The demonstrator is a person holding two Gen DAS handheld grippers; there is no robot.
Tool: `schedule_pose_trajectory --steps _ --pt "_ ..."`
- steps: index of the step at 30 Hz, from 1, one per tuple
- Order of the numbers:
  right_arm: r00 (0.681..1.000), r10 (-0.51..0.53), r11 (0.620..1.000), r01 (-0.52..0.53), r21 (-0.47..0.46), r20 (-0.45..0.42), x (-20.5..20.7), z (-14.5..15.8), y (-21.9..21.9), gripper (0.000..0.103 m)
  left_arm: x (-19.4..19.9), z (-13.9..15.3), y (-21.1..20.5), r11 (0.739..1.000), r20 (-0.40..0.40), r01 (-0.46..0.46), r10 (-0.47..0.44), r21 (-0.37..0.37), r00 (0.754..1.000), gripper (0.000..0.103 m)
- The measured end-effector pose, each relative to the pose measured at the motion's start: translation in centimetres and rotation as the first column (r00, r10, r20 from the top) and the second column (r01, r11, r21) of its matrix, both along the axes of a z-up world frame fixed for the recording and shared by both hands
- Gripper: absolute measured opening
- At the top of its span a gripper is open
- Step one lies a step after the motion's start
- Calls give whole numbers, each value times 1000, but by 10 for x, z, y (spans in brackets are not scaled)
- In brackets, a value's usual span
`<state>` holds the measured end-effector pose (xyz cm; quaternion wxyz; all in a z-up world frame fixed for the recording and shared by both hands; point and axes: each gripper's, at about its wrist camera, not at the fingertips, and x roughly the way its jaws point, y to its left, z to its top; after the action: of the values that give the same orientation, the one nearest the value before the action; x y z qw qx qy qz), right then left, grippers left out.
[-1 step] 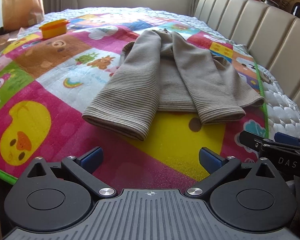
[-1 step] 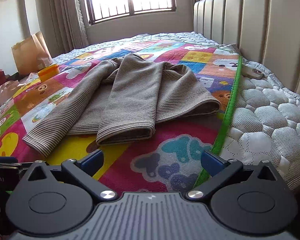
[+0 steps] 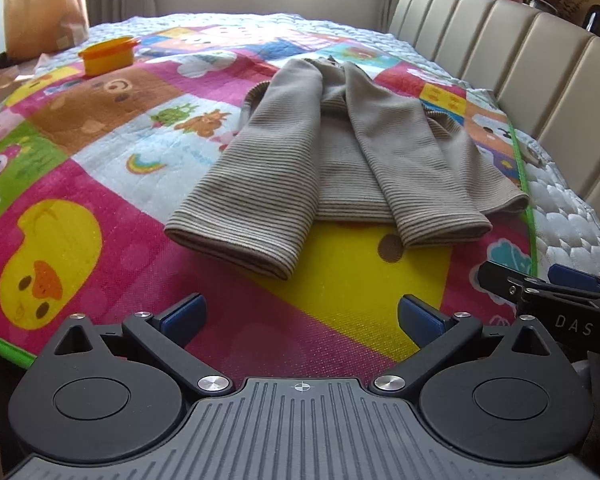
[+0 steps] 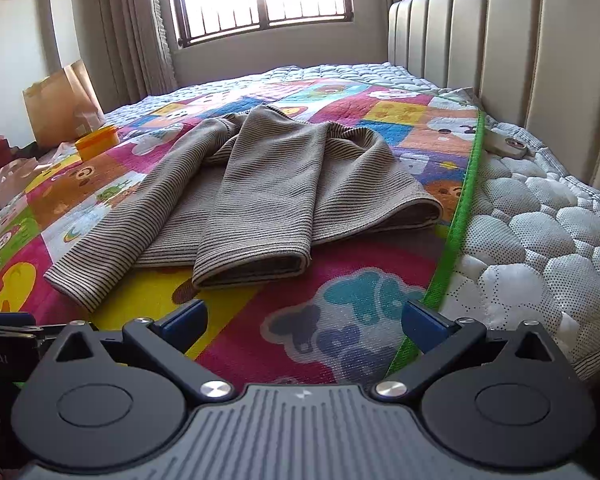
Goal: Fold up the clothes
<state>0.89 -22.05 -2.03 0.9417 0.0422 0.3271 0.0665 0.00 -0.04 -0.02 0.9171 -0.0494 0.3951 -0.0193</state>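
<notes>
A beige, finely striped sweater (image 3: 340, 160) lies flat on the colourful play mat (image 3: 360, 280), with both sleeves folded down over its body toward me. In the left wrist view its left cuff (image 3: 232, 240) and right cuff (image 3: 444, 228) point at the near edge. My left gripper (image 3: 300, 316) is open and holds nothing, hovering a short way in front of the cuffs. My right gripper (image 4: 304, 320) is also open and holds nothing, in front of the sweater (image 4: 268, 184) near the mat's green border. The right gripper's tip (image 3: 540, 284) shows at the left view's right edge.
An orange lidded tub (image 3: 108, 54) stands on the mat's far left, with a brown paper bag (image 3: 44, 12) behind it. A padded headboard (image 4: 500, 60) runs along the right. Bare quilted mattress (image 4: 540, 260) lies beyond the green border, with a small round object (image 4: 506, 146) on it.
</notes>
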Motion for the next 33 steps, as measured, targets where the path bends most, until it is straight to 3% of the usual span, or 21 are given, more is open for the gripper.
schedule_pose_trajectory --steps 33 --pt "999 11 1000 -12 -14 -39 4 -4 6 103 7 -9 11 999 -49 -13 10 -50 999 103"
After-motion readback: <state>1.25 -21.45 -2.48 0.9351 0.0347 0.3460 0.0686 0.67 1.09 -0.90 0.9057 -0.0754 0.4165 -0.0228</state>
